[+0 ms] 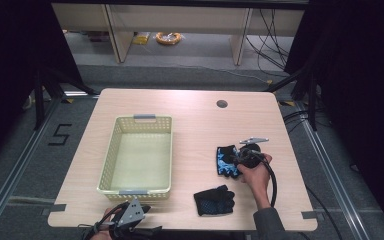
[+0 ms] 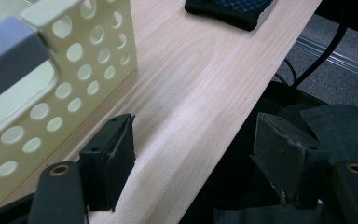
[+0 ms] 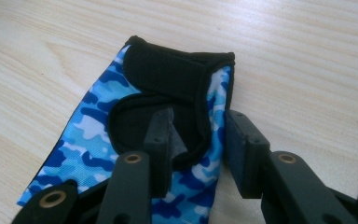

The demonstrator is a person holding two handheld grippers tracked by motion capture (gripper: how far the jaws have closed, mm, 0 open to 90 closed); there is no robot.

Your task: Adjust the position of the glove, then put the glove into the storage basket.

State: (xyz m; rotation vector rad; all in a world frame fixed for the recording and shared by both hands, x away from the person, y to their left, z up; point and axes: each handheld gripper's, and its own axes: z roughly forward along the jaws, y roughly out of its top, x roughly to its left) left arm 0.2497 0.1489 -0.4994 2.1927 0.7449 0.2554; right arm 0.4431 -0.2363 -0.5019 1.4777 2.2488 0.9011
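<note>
Right hand-held gripper sits down on the blue camouflage glove right of the basket, jaws part open astride its cuff edge, not yet clamped. Best to close squarely on that doubled fabric. Left hand-held gripper waits wide open, empty, at the tabletop near edge.

We are holding the left gripper low over the near edge of the wooden table, jaws standing wide apart, nothing between them. The cream basket with round holes is sitting just to the left jaw's side. A black glove with blue dots is lying farther along the table, well apart.
</note>
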